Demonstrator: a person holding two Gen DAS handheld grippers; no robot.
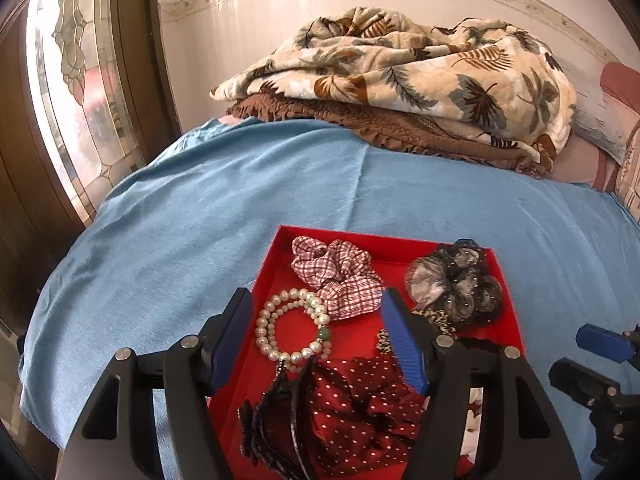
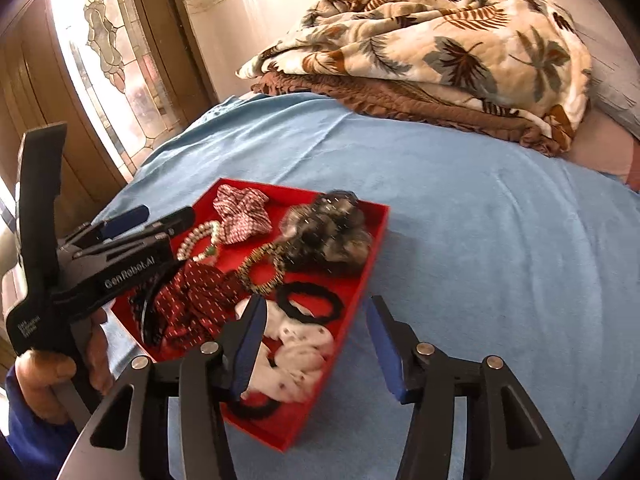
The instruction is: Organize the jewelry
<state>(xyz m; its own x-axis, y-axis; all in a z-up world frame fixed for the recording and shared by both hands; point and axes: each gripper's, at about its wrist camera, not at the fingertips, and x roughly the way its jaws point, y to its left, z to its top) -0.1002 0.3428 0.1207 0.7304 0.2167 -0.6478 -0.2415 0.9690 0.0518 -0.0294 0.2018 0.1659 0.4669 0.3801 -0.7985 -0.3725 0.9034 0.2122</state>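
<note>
The left gripper (image 1: 316,344) hangs over the near-left part of the red tray (image 1: 504,280) on the bed (image 1: 200,208), and its black frame covers the tray's near edge and part of the dark red dotted scrunchie (image 1: 360,412). Its jaws stand well apart with nothing pinched; the pearl bracelet (image 1: 294,330) lies on the tray floor between the blue pads, untouched. A black hair clip (image 1: 276,408) beside the scrunchie is partly hidden too.

Over on the right wrist view, the right gripper (image 2: 316,344) is also parted and empty, its left finger over the white spotted scrunchie (image 2: 296,354), its right finger over bare blue bedcover. The grey scrunchie (image 2: 328,228) is blurred. A black hair tie (image 2: 310,302) sits just beyond the white one; another black band at the near corner is half covered.
</note>
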